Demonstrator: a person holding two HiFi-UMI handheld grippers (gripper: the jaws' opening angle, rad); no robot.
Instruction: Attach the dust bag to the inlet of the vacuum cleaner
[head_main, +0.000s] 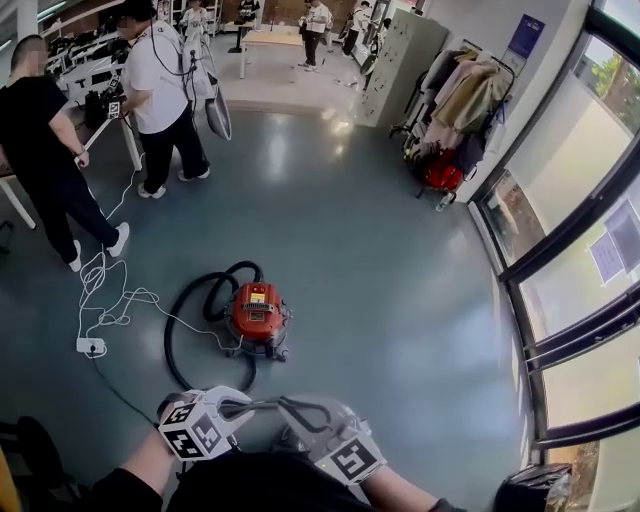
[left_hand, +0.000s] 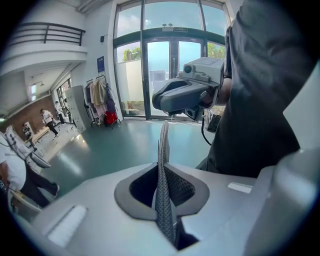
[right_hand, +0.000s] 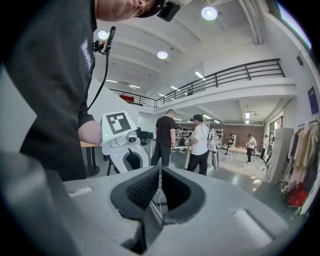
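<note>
The red vacuum cleaner (head_main: 258, 315) stands on the grey-green floor a short way ahead of me, its black hose (head_main: 190, 320) coiled to its left. No dust bag shows in any view. Both grippers hang low in front of my body, well short of the vacuum. My left gripper (head_main: 235, 408) (left_hand: 163, 131) is shut, its ribbed pads pressed flat together with nothing between them. My right gripper (head_main: 320, 435) (right_hand: 160, 172) is shut and empty too. They point across each other: the left gripper view shows the right gripper (left_hand: 190, 95), and the right gripper view shows the left gripper (right_hand: 120, 137).
A white cable with a power strip (head_main: 90, 345) trails over the floor left of the vacuum. Two people (head_main: 160, 90) stand by tables at the far left. A clothes rack (head_main: 455, 120) and a cabinet (head_main: 400, 65) stand at the back right, with glass walls (head_main: 580, 250) along the right.
</note>
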